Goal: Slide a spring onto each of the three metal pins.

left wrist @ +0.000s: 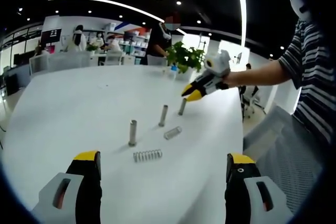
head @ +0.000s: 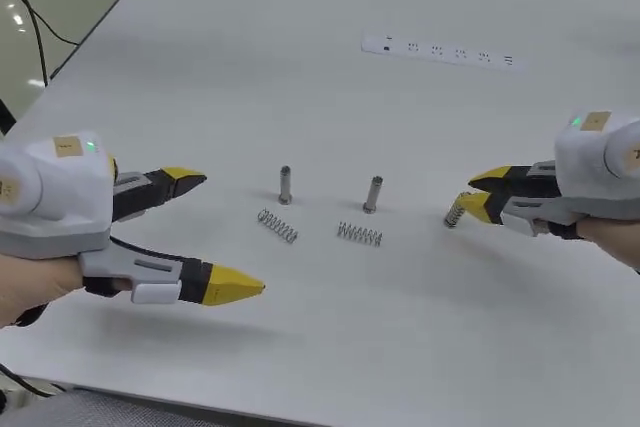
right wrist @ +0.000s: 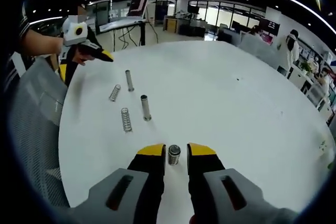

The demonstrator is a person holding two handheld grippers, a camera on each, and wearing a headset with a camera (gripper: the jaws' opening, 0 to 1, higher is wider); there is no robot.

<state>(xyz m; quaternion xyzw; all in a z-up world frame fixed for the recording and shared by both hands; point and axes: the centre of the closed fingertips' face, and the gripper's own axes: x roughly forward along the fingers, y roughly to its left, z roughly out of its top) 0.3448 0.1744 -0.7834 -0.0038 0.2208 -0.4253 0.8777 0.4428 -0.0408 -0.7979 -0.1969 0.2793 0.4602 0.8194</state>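
Note:
Two bare metal pins point(head: 285, 185) point(head: 372, 194) stand upright mid-table. In front of each lies a loose spring point(head: 277, 226) point(head: 359, 234). To the right, a third pin with a spring point(head: 455, 214) around it stands at the tips of my right gripper point(head: 474, 196). In the right gripper view the jaws sit narrowly on either side of this spring point(right wrist: 174, 154), which I see from above. My left gripper point(head: 225, 234) hovers wide open at the left, holding nothing, with the nearest pin point(left wrist: 133, 132) and spring point(left wrist: 147, 155) ahead of it.
A white power strip point(head: 440, 51) lies at the far side of the white table point(head: 300, 357). A black cable point(head: 35, 32) hangs past the left edge. People and a potted plant point(left wrist: 184, 56) are in the room behind.

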